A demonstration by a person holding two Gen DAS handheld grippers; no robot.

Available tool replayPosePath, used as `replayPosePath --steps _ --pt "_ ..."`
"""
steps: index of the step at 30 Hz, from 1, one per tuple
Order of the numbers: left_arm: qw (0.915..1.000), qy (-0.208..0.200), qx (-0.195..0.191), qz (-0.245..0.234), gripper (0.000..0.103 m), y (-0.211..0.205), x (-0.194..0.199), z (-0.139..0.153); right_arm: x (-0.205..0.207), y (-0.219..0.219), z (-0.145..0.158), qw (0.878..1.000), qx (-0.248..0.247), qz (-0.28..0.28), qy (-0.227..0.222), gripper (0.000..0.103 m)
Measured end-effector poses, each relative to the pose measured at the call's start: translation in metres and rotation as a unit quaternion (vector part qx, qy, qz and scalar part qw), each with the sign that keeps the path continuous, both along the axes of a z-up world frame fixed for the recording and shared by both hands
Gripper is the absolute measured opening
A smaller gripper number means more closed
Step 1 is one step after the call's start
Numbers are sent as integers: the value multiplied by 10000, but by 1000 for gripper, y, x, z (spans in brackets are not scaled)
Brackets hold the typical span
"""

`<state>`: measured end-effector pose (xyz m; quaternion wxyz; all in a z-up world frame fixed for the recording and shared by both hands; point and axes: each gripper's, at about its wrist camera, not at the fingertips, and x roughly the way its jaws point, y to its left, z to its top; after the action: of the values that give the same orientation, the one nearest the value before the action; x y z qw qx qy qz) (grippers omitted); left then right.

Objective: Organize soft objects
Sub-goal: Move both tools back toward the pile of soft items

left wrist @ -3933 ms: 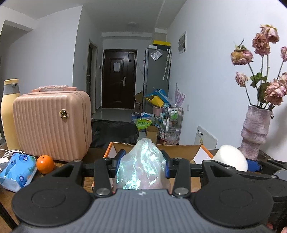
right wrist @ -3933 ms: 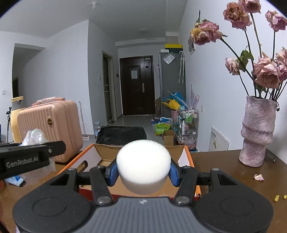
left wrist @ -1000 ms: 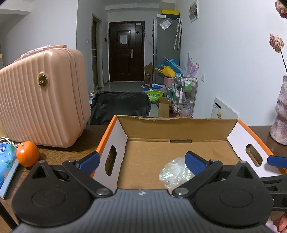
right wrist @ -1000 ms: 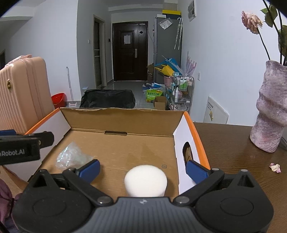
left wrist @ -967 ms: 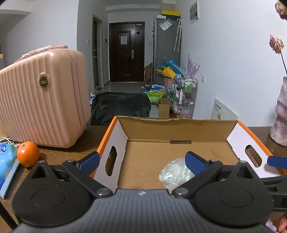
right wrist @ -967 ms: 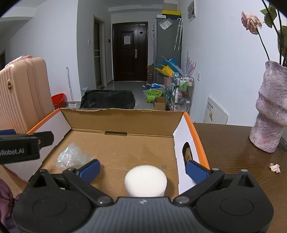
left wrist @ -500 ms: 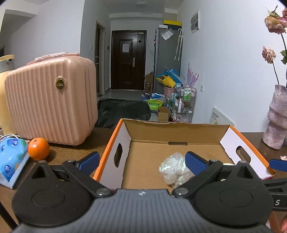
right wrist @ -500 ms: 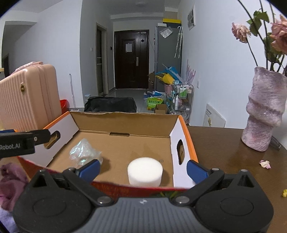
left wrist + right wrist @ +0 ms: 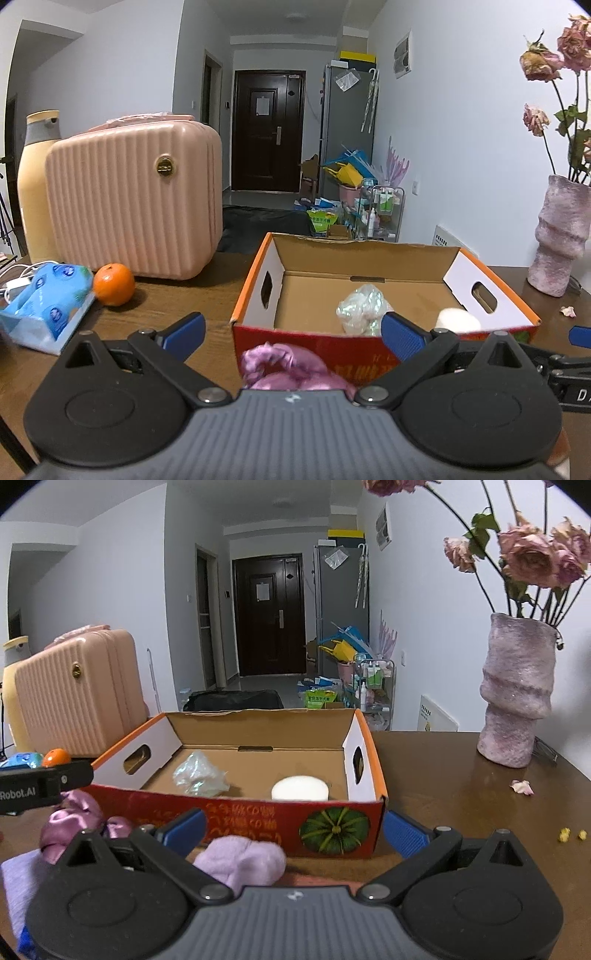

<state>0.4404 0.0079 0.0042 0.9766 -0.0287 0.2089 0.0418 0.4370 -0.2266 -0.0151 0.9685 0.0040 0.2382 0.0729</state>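
Cardboard box (image 9: 334,829) holds a crinkled plastic wad (image 9: 199,775) and white sponge (image 9: 300,788); both tools gape wide, empty.

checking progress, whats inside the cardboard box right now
Inside the cardboard box: a crumpled iridescent plastic bag on the left and a white foam puck on the right, lying apart. The front wall hides the nearest strip of floor.

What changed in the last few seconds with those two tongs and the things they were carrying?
Both let go: the shiny plastic wad and white sponge now lie in the cardboard box. The left tongs and right tongs opened and drew back toward the purple cloths in front. Suitcase, orange and vase stayed put.
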Motion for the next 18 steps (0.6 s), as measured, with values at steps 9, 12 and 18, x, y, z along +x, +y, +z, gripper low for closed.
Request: replayPosePath --steps 9,12,18 --pt "10000 -15 47 -15 103 1 -45 -2 -46 1 -1 9998 131 78 -107 103" --pt "10000 -7 75 -14 103 2 -60 -3 -60 3 -1 9997 160 123 -120 103" --pt "9999 -51 95 45 103 7 -89 -4 -88 7 -3 9992 263 228 -171 103"
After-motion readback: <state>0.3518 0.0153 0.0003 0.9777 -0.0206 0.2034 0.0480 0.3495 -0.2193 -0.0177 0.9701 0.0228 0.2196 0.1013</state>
